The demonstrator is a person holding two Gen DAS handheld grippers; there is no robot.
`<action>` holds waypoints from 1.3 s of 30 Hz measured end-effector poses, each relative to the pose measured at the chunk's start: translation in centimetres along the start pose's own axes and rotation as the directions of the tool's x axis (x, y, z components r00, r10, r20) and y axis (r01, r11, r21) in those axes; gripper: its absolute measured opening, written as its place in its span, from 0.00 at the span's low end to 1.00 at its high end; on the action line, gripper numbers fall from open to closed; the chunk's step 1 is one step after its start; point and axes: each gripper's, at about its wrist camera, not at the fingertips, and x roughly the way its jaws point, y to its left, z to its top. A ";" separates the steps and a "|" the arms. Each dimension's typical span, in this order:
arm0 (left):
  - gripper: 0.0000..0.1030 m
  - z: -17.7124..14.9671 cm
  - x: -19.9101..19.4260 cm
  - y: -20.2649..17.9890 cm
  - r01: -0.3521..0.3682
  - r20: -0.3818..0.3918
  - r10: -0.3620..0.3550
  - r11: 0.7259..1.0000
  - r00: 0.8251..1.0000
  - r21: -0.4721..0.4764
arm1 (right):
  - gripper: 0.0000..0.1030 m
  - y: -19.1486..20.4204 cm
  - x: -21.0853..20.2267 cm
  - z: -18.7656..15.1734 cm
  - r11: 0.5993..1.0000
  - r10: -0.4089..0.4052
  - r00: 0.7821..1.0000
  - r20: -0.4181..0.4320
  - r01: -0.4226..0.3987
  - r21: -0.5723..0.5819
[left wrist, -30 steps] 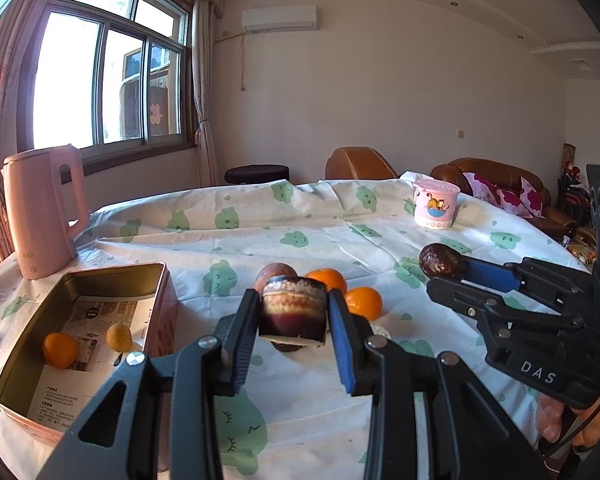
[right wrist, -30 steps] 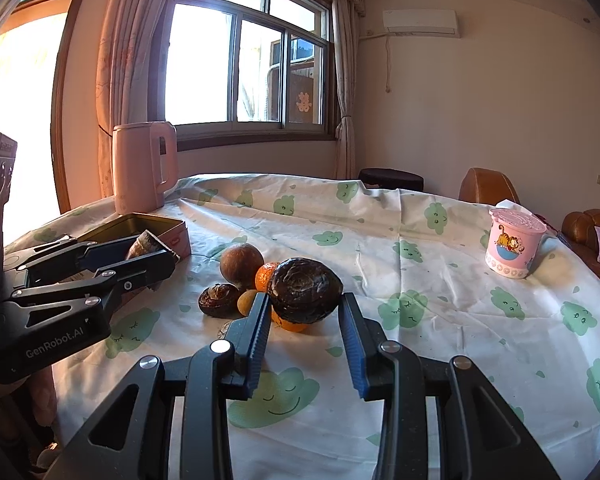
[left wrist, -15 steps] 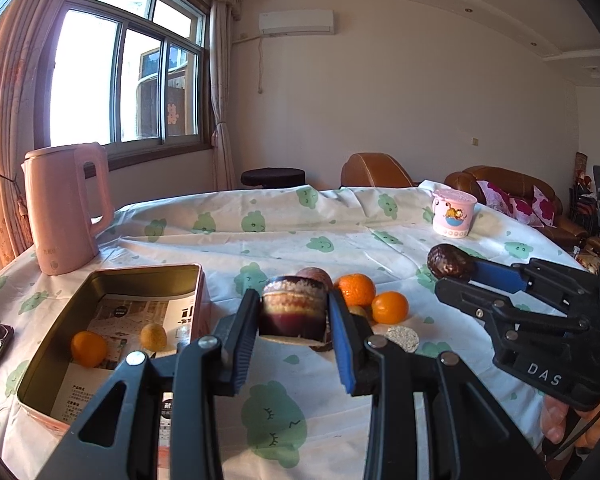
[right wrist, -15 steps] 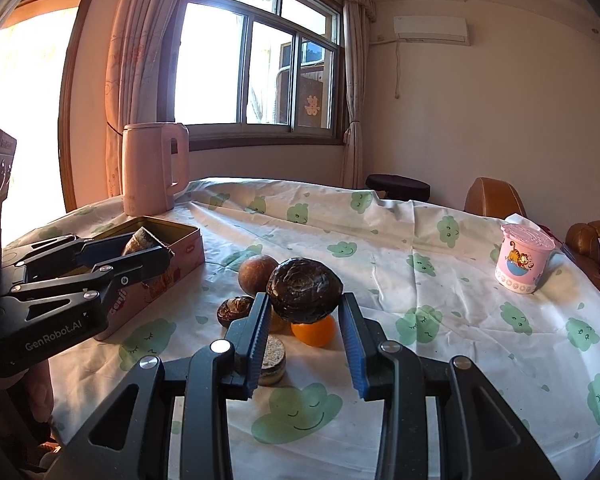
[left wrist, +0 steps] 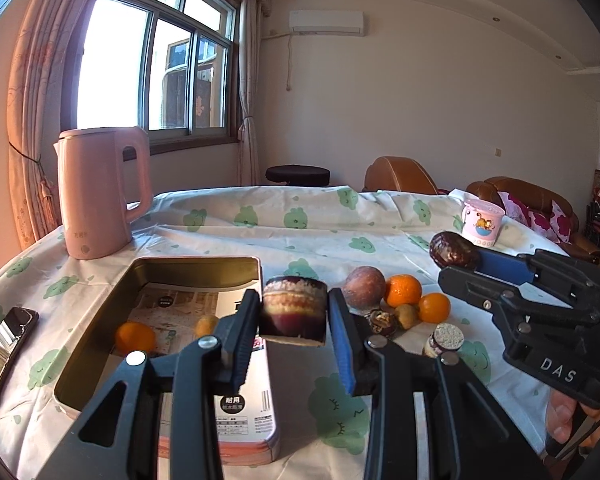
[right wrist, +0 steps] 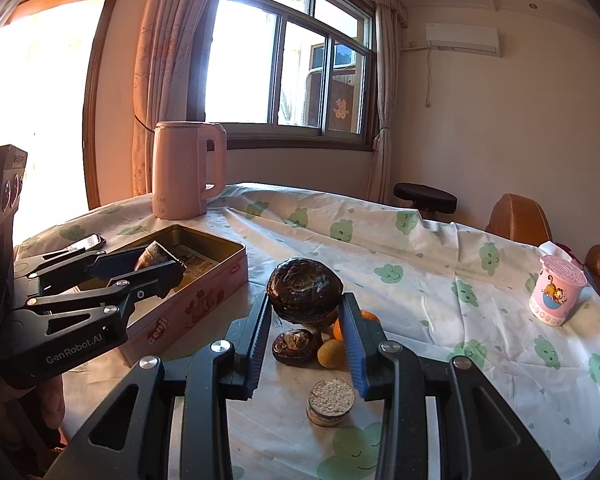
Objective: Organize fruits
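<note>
My left gripper (left wrist: pixel 294 312) is shut on a cut purple fruit piece (left wrist: pixel 294 310) and holds it above the right rim of the pink tin box (left wrist: pixel 100 320). The box holds an orange (left wrist: pixel 134 338) and a small yellow fruit (left wrist: pixel 206 325). My right gripper (right wrist: pixel 305 312) is shut on a dark brown round fruit (right wrist: pixel 305 296), held above the fruit pile. On the cloth lie a brown round fruit (left wrist: pixel 365 292), two oranges (left wrist: pixel 404 290), a wrinkled dark fruit (right wrist: pixel 294 346), a small yellow fruit (right wrist: pixel 330 354) and a cut piece (right wrist: pixel 332 396).
A pink kettle (left wrist: pixel 96 196) stands behind the box. A phone (left wrist: pixel 6 342) lies left of the box. A pink cup (left wrist: pixel 482 224) stands at the far right of the table (left wrist: pixel 300 220). Sofas and a stool lie beyond.
Both grippers have moved left toward the tin box with their fruit held. The box now sits closer and more central in both views.
</note>
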 end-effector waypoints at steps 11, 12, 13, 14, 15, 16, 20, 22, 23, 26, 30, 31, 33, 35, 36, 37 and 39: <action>0.35 -0.1 -0.1 2.7 -0.037 -0.007 0.037 0.999 0.999 -0.038 | 0.36 3.2 1.7 1.7 0.997 0.050 0.999 -0.001 -0.050 -0.060; 0.35 -0.1 -0.1 2.9 -0.041 -0.008 0.040 0.998 0.999 -0.042 | 0.36 3.5 1.8 1.8 0.996 0.053 0.999 -0.001 -0.053 -0.065; 0.35 -0.1 -0.1 3.1 -0.044 -0.009 0.043 0.998 0.999 -0.044 | 0.36 3.6 2.0 2.0 0.996 0.056 0.998 -0.002 -0.056 -0.068; 0.35 -0.1 -0.1 3.4 -0.047 -0.010 0.047 0.998 0.999 -0.048 | 0.36 3.9 2.2 2.2 0.996 0.059 0.998 -0.003 -0.059 -0.072; 0.35 -0.1 -0.1 3.6 -0.051 -0.011 0.051 0.997 0.999 -0.051 | 0.36 4.0 2.3 2.3 0.995 0.061 0.998 -0.003 -0.061 -0.075; 0.35 -0.1 -0.1 3.8 -0.055 -0.013 0.055 0.997 0.998 -0.054 | 0.36 4.2 2.4 2.4 0.995 0.064 0.998 -0.003 -0.064 -0.078; 0.35 -0.1 -0.1 4.9 -0.070 -0.016 0.069 0.995 0.997 -0.067 | 0.36 4.9 2.8 2.8 0.993 0.076 0.997 -0.003 -0.076 -0.090; 0.35 -0.1 0.0 5.4 -0.078 -0.019 0.076 0.994 0.997 -0.075 | 0.36 5.4 3.1 3.0 0.992 0.082 0.997 -0.003 -0.081 -0.097; 0.35 -0.1 0.0 5.7 -0.081 -0.020 0.080 0.994 0.997 -0.080 | 0.36 5.6 3.2 3.2 0.991 0.085 0.996 -0.003 -0.084 -0.100; 0.35 -0.2 0.0 6.4 -0.091 -0.025 0.089 0.992 0.996 -0.086 | 0.36 6.2 3.5 3.5 0.990 0.093 0.996 -0.002 -0.092 -0.110; 0.35 -0.3 0.1 7.0 -0.106 -0.036 0.103 0.990 0.994 -0.091 | 0.36 7.0 3.9 3.8 0.988 0.103 0.995 -0.002 -0.103 -0.117; 0.35 -0.3 0.2 7.2 -0.109 -0.039 0.106 0.990 0.994 -0.093 | 0.36 7.2 4.0 3.8 0.987 0.105 0.994 -0.003 -0.105 -0.118; 0.35 -0.4 0.3 7.6 -0.115 -0.046 0.111 0.989 0.993 -0.097 | 0.36 7.5 4.2 3.9 0.987 0.109 0.994 -0.006 -0.109 -0.121; 0.35 -0.4 0.3 8.0 -0.122 -0.050 0.117 0.987 0.992 -0.102 | 0.36 8.0 4.4 3.9 0.986 0.112 0.994 -0.008 -0.112 -0.125; 0.35 -0.4 0.3 8.2 -0.126 -0.053 0.121 0.987 0.991 -0.103 | 0.36 8.2 4.5 4.0 0.985 0.114 0.993 -0.010 -0.115 -0.126; 0.35 -0.4 0.3 8.4 -0.129 -0.056 0.124 0.986 0.991 -0.105 | 0.36 8.3 4.7 4.0 0.985 0.117 0.993 -0.011 -0.117 -0.127; 0.35 -0.4 0.3 8.7 -0.136 -0.059 0.130 0.985 0.990 -0.110 | 0.36 8.7 4.9 4.0 0.984 0.119 0.993 -0.015 -0.120 -0.131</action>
